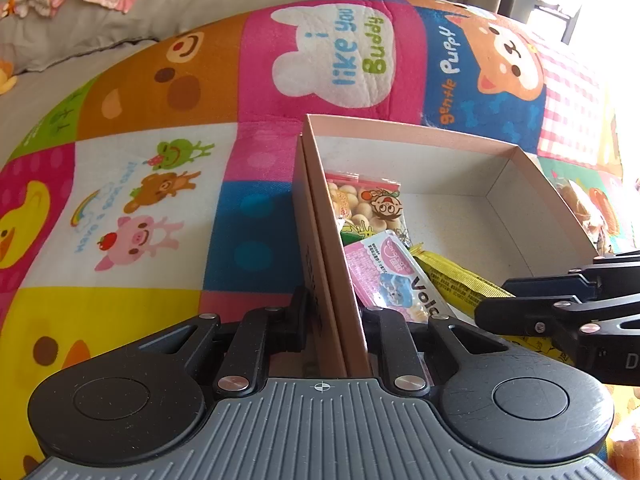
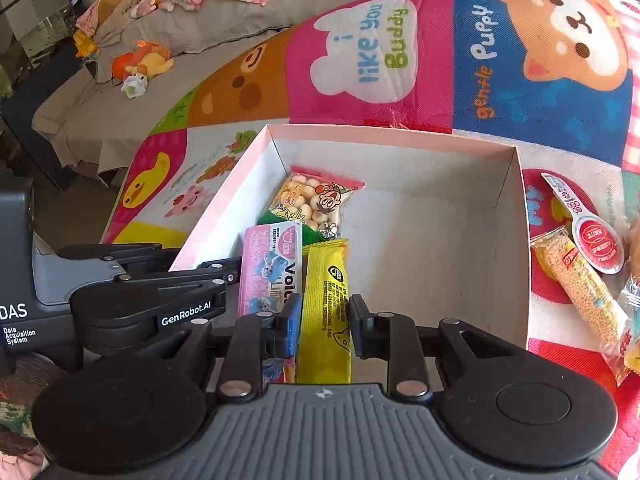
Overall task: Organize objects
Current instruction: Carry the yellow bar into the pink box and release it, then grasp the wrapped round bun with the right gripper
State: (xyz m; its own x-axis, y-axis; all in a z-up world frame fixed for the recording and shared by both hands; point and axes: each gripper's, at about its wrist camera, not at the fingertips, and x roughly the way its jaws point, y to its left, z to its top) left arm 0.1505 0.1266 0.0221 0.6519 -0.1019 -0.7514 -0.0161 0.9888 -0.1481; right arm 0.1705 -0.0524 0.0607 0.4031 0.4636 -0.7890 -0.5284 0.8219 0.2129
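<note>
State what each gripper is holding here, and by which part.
The left gripper clamps the box by its near side wall. The right gripper straddles the yellow snack bar at its near end, inside the box.

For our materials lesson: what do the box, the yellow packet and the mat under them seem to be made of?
Box: likely cardboard, matte, with thin, stiff, folded walls.
Yellow packet: probably plastic film, slightly glossy, with a crimped end.
Mat: seemingly quilted printed fabric, soft and matte, with stitched seams.
</note>
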